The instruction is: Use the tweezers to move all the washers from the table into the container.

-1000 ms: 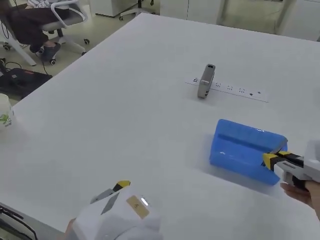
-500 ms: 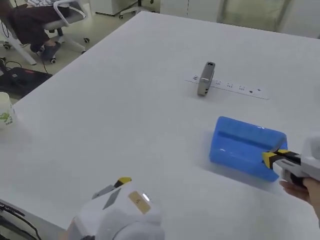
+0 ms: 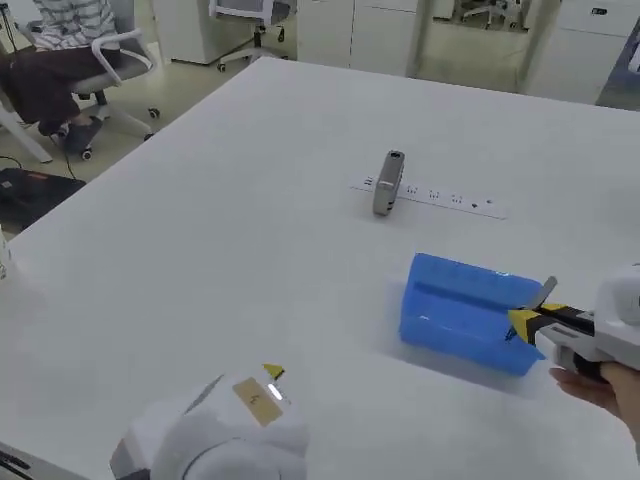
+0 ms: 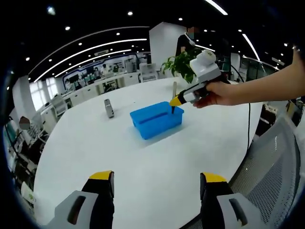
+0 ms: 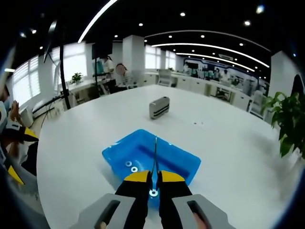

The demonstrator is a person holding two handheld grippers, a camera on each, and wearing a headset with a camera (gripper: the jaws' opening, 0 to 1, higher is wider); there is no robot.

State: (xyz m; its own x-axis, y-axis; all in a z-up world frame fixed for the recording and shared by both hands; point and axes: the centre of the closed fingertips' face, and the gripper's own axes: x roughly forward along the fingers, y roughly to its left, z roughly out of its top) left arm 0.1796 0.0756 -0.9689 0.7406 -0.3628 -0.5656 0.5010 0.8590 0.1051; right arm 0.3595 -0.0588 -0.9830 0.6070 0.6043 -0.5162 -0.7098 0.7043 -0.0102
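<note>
The blue container [image 3: 450, 312] sits on the white table [image 3: 250, 230]. My right gripper [image 3: 520, 323] hovers over the container's right end, shut on the thin grey tweezers [image 5: 155, 150], which point down into the container [image 5: 143, 152]. Washers [image 5: 131, 166] lie on its floor. Several small washers [image 3: 432, 194] lie in a row on the table beyond it. My left gripper [image 3: 262, 378] is at the near edge, and its own view shows the left gripper [image 4: 157, 191] open, holding nothing. That view looks toward the container [image 4: 157, 119] and the right gripper [image 4: 183, 99].
A grey metal block [image 3: 387, 183] stands at the left end of the washer row. Office chairs [image 3: 105, 60] and a seated person are beyond the table's far left corner. A mesh chair [image 4: 276, 176] is by the table edge.
The head camera has shifted, so the whole picture has slid left and down. The tweezers' grey end now shows above the right gripper. My left gripper is a little nearer the container.
</note>
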